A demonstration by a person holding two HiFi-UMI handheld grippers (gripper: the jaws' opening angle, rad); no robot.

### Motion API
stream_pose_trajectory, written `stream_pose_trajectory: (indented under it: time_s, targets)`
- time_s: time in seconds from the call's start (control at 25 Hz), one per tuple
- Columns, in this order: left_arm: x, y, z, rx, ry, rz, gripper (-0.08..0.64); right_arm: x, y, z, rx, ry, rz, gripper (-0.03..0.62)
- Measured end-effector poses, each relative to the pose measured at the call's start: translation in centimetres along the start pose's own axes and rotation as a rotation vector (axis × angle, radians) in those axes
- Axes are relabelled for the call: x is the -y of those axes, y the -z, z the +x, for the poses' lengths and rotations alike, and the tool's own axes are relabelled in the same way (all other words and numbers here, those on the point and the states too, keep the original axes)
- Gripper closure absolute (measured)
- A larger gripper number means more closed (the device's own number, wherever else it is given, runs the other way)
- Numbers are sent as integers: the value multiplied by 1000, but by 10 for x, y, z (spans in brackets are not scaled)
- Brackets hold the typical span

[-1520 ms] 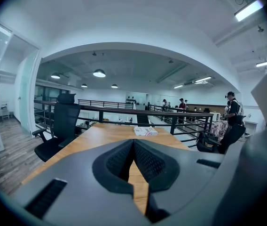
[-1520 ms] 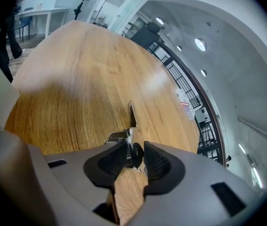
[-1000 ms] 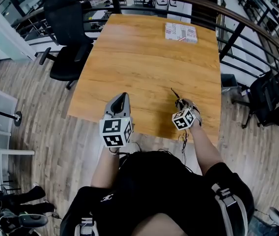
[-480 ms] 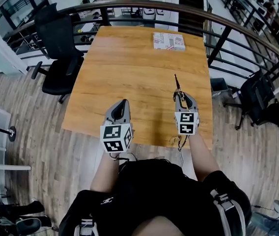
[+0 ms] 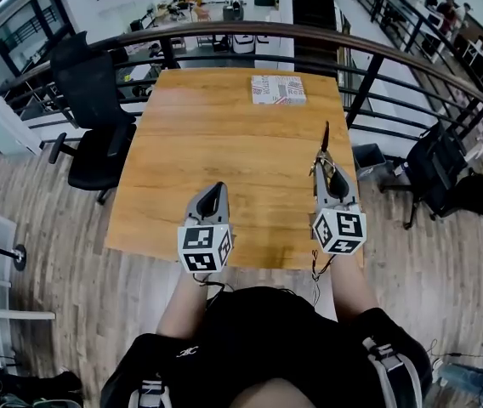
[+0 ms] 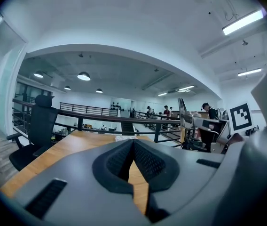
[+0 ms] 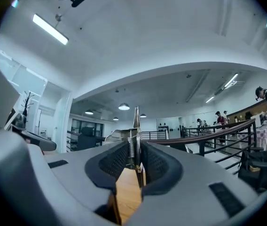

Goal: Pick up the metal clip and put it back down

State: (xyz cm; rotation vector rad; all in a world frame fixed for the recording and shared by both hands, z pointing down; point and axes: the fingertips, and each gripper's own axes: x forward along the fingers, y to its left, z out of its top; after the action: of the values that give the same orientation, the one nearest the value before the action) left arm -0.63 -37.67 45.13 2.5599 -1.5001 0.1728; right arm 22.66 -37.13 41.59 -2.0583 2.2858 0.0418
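Observation:
The metal clip (image 5: 324,137) is a thin, dark, springy piece that sticks up out of my right gripper (image 5: 326,163), which is shut on it above the right side of the wooden table (image 5: 224,143). In the right gripper view the clip (image 7: 136,119) stands upright between the two pads, its spring showing, with the gripper (image 7: 134,150) tilted up toward the ceiling. My left gripper (image 5: 215,189) hovers over the near left part of the table. Its jaws (image 6: 133,145) meet at the tip with nothing in them.
A patterned flat packet (image 5: 278,89) lies at the table's far edge. A black office chair (image 5: 93,100) stands left of the table and a curved railing (image 5: 369,66) runs behind and to the right. Another dark chair (image 5: 446,172) is beyond the railing.
My right gripper has risen and swung forward with the clip, which now points upright instead of leaning left. The left gripper has barely moved.

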Motion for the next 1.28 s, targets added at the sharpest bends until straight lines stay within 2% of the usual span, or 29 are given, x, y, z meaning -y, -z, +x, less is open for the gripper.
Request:
stream_pose_trajectory:
  time_s: [0.32,0.6,0.68,0.84,0.92,1.08,1.28]
  targets:
    - [15,-1,10,-8,37,20,548,12,-2,-10,-1,3,23,488]
    - [11,-3,3,-4,20,21,548,12,4,-8,-32,13,-6,488]
    - [7,-3,-1,-6,9,18,548,7,9,-3,-62,19,-82,488]
    - [2,1,-14,-11,-19,15,548,-17,24,2,-122,6,-407,489]
    - [-4,5,-21,-15,-37,10,548,-31,36,4,-132,-20,-536,489]
    - [-19,9,-37,-19,-80,-4,548,-59,73,10,-199,-96,-661,489]
    - [-37,11,-56,-21,-135,-16,548,-79,123,15,-302,-152,-796,489]
